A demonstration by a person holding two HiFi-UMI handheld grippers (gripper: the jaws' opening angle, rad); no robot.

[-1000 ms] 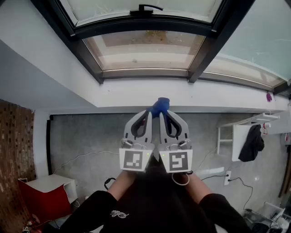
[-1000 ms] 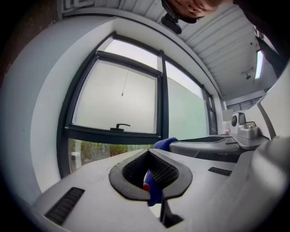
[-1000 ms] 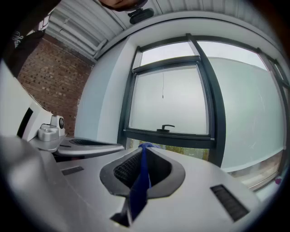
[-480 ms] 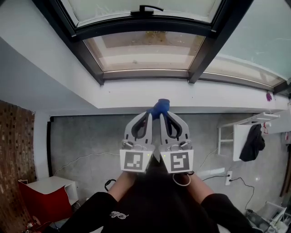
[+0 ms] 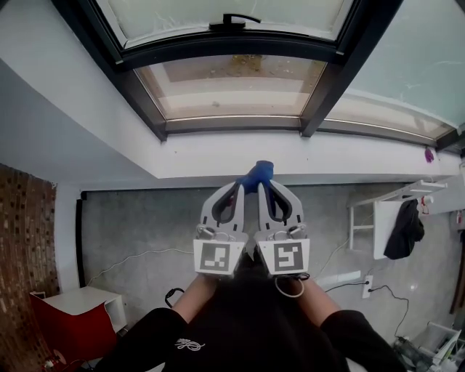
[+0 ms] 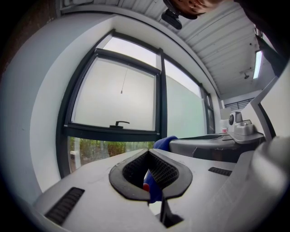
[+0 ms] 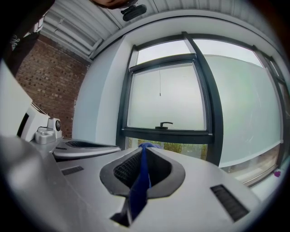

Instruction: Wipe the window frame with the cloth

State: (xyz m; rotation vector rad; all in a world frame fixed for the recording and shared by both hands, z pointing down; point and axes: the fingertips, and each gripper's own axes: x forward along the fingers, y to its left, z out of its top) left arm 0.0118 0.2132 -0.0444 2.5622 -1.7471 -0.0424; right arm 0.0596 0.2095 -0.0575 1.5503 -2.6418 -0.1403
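My left hand-held gripper (image 5: 238, 190) and right hand-held gripper (image 5: 261, 189) both clench the cloth (image 5: 256, 173) near white sill (image 5: 327, 152), dark frame (image 5: 138, 91) beyond, grey floor (image 5: 138, 225) below.

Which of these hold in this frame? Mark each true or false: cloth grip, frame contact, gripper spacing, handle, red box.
1. The left gripper and right gripper are both shut on the blue cloth. True.
2. The cloth is pressed against the dark window frame. False: it is at the edge of the white sill, short of the frame.
3. The grippers are spread wide apart. False: they sit side by side.
4. A black handle sits on the frame's upper crossbar. True.
5. The red box is at the head view's right. False: lower left.
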